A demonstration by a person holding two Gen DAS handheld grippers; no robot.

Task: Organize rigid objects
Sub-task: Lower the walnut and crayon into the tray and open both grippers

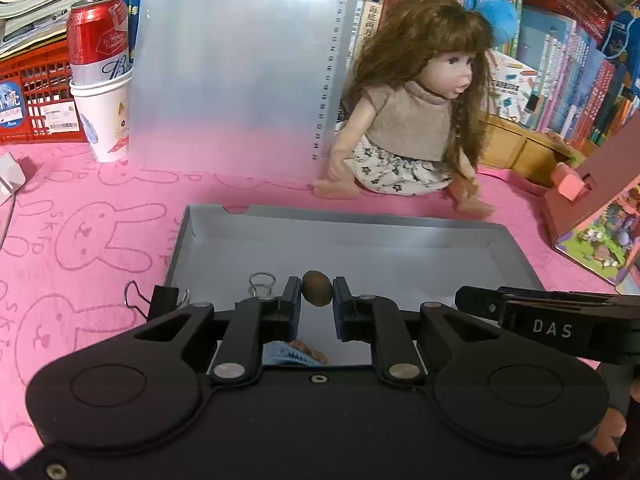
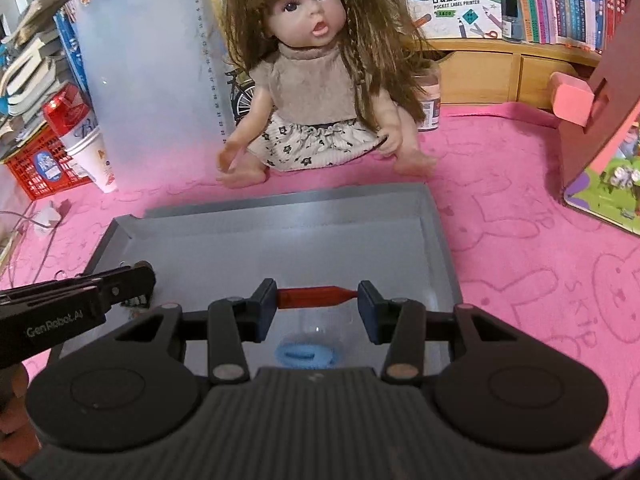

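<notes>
L tongs [image 1: 317, 294] are clamping a small brown nut-like ball [image 1: 316, 288] btwn the blue pads, holding it over the near-left part of the grey tray [image 1: 512, 252], which is lying on the pink bunny-print bench cover [image 1: 92, 240]. R tongs [image 2: 317, 300] are gripping a red pen-shaped piece [image 2: 316, 297] crosswise, end to end btwn the pads, also hanging over the tray w/ its bare grey floor beyond. Under the R tongs a blue ring-shaped thing [image 2: 306, 356] is sitting on the tray floor w/ a clear dome-like bit just above it (can't tell what it is). In the left wrist view a binder clip [image 1: 164, 298] is sitting at the tray's near-left corner, w/ a clear clip [image 1: 262, 284] just right of it inside the tray; the R tool's black arm is poking in from the right edge. Behind the tray a long-haired doll [image 1: 408, 120] is sitting upright on the cover, legs toward the tray's far wall. A red can [image 1: 98, 36] is standing in a white paper cup [image 1: 106, 120] far left, next to a red crate [image 1: 36, 92], and a frosted plastic sheet [image 1: 240, 60] is leaning upright behind.
</notes>
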